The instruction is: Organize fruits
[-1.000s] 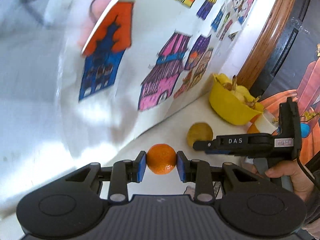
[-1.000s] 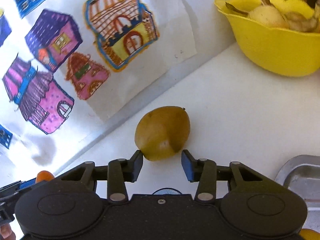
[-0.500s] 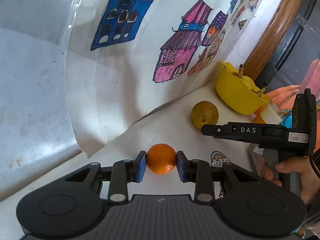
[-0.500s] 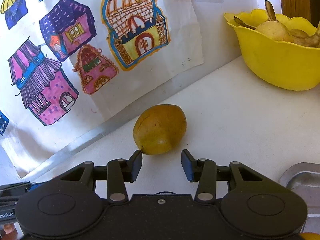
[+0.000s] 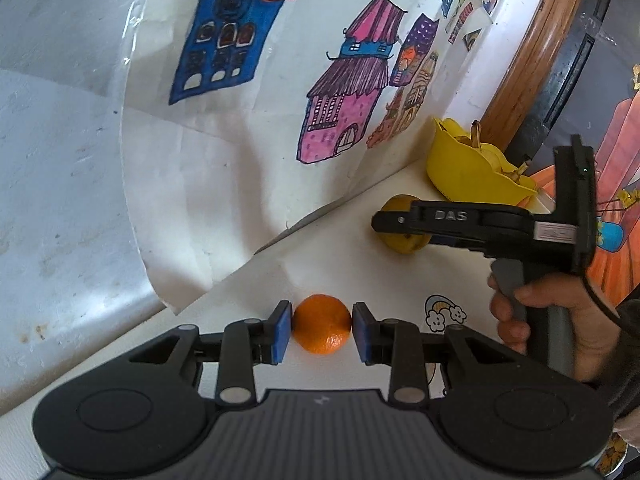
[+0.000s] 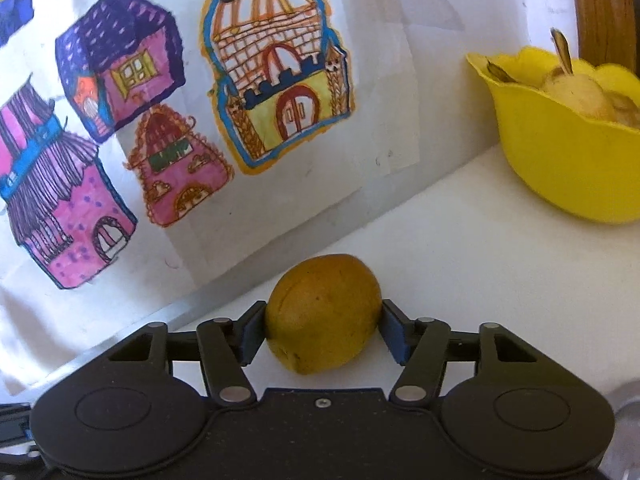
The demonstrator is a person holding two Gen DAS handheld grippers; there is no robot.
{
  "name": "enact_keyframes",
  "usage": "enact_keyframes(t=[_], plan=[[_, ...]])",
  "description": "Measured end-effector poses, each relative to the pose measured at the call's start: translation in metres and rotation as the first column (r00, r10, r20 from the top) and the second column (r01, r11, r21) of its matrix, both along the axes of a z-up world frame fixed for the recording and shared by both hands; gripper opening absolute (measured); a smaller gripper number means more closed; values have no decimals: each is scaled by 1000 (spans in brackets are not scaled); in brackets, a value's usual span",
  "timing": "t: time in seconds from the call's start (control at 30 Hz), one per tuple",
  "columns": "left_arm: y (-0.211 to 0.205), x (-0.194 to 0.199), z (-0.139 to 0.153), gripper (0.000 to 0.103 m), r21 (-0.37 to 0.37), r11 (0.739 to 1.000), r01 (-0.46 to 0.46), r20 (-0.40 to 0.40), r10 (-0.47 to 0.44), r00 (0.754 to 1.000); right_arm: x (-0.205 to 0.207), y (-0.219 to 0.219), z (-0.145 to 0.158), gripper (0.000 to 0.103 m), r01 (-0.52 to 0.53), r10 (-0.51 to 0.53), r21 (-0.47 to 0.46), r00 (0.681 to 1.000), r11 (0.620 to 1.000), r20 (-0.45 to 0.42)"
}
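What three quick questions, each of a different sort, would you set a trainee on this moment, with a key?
1. True or false: the left gripper is shut on the small round orange mandarin.
2. Where is the yellow-brown oval fruit? A: on a shelf. B: on the white tabletop, between the fingers of the right gripper. C: in a bare hand.
3. What hangs on the wall behind both fruits?

Key:
1. True.
2. B. The right gripper's jaws are opening, with the fruit between them.
3. A paper sheet of coloured house drawings.
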State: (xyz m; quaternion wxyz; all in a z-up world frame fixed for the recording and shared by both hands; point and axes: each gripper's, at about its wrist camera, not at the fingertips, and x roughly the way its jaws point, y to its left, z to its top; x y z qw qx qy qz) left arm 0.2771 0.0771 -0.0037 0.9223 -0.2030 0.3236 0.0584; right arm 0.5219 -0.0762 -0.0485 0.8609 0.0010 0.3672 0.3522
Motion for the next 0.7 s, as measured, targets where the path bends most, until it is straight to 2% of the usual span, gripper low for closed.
enact_keyframes(t=[0.13,0.43,0.57,0.7], plan=[[-2,-1,0,35,3,1000,1,-2,-1,1000,-4,0,1,61,0,0,-20,1000,1000,5],[-15,-5,3,35,-33,999,37,5,-37,999,-29,-37,21,60,2,4,45,991,999,-133],[-27,-5,2,35,-30,997,65,-4,-65,998,-48,-61,38,60,16,-4,81,990,997,-144],[-33,-1,-1,37,-4,999,42,-17,-42,999,-66,-85,48,60,29,-18,83,990,996,-137]])
